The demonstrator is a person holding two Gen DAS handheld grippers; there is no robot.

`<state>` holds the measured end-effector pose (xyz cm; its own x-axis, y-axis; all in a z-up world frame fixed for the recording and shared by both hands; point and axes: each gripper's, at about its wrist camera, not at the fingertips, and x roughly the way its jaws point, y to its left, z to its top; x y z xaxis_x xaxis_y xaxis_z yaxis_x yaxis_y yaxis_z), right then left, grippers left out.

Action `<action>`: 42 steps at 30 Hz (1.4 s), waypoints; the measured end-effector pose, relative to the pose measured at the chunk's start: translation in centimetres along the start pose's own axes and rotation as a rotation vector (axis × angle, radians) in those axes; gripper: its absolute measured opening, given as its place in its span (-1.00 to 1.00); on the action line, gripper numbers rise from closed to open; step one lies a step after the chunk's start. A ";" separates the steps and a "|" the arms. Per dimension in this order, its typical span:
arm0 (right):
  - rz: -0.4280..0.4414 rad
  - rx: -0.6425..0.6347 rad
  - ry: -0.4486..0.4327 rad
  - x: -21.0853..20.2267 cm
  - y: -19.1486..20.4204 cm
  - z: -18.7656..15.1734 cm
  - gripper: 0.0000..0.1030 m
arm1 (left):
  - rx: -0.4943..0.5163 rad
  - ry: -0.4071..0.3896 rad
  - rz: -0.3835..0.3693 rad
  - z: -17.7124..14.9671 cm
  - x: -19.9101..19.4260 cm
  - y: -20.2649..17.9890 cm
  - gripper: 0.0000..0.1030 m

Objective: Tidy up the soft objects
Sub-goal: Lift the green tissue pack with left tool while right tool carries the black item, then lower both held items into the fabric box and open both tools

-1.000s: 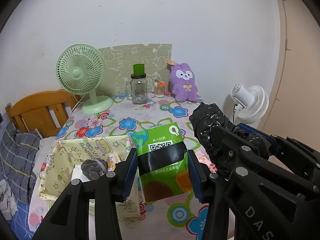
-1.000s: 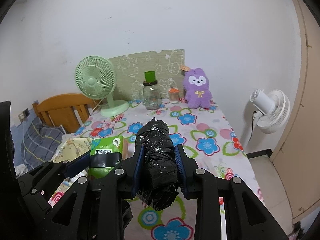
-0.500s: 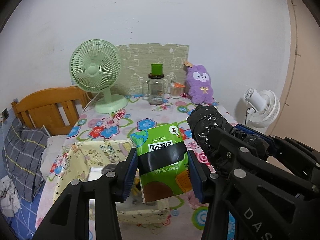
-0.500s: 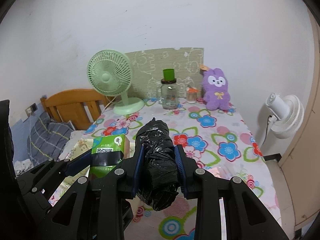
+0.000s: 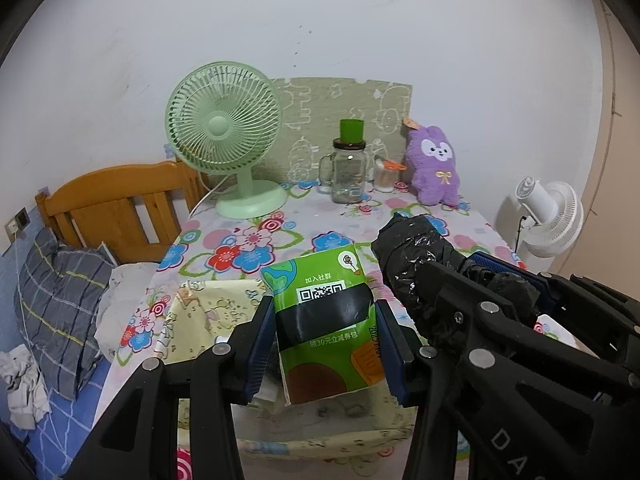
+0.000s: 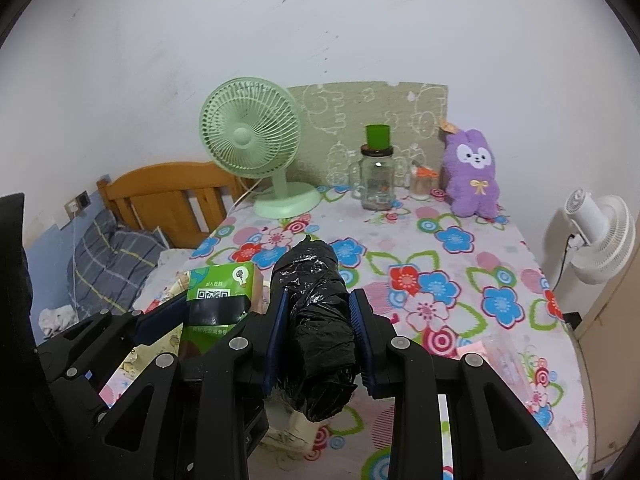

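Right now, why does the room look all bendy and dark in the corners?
Left wrist view: the fisheye lens bows the wall and blackens the corners; the green tissue pack in the left gripper stays sharp. Right wrist view: same curving; ceiling light glints off the black plastic bundle in the right gripper and the glass jar.

A green desk fan (image 5: 224,136) and glass jar (image 5: 349,174) (green-capped) stand on the floral tablecloth (image 6: 452,264).

glossy green plastic pack (image 5: 326,320), crinkled shiny black bag (image 6: 316,320)
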<state>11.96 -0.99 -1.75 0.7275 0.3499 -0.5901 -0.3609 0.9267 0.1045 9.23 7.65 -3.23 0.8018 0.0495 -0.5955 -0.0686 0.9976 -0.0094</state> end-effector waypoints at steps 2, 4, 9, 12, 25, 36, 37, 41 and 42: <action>0.010 -0.004 0.006 0.5 0.4 0.0 -0.32 | -0.006 0.007 0.005 -0.1 0.4 0.6 -0.04; 0.020 -0.009 0.014 1.1 0.9 0.0 -0.32 | -0.009 0.013 0.010 -0.2 0.7 1.1 -0.04; 0.042 -0.015 0.035 2.5 1.7 -0.1 -0.32 | -0.009 0.035 0.018 -0.5 1.7 2.3 -0.04; 0.050 -0.022 0.050 3.3 2.2 -0.3 -0.32 | -0.007 0.049 0.023 -0.7 2.3 2.9 -0.03; 0.091 -0.060 0.106 6.3 4.6 -1.0 -0.32 | -0.029 0.118 0.043 -2.1 4.5 5.5 -0.02; 0.110 -0.080 0.129 7.9 5.9 -1.4 -0.33 | -0.053 0.147 0.055 -2.9 4.9 7.0 0.42; 0.109 -0.082 0.129 8.0 6.0 -1.3 -0.33 | -0.059 0.148 0.056 -2.9 4.9 7.2 0.46; 0.112 -0.088 0.132 8.6 6.2 -1.2 -0.33 | -0.069 0.144 0.061 -2.8 4.8 7.7 0.61; 0.117 -0.089 0.135 8.7 6.3 -1.2 -0.33 | -0.071 0.143 0.065 -2.8 4.9 7.8 0.61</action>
<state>15.33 7.70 -7.23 0.5953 0.4272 -0.6805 -0.4930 0.8630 0.1105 10.90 15.54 -8.48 0.7017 0.1015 -0.7052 -0.1632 0.9864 -0.0205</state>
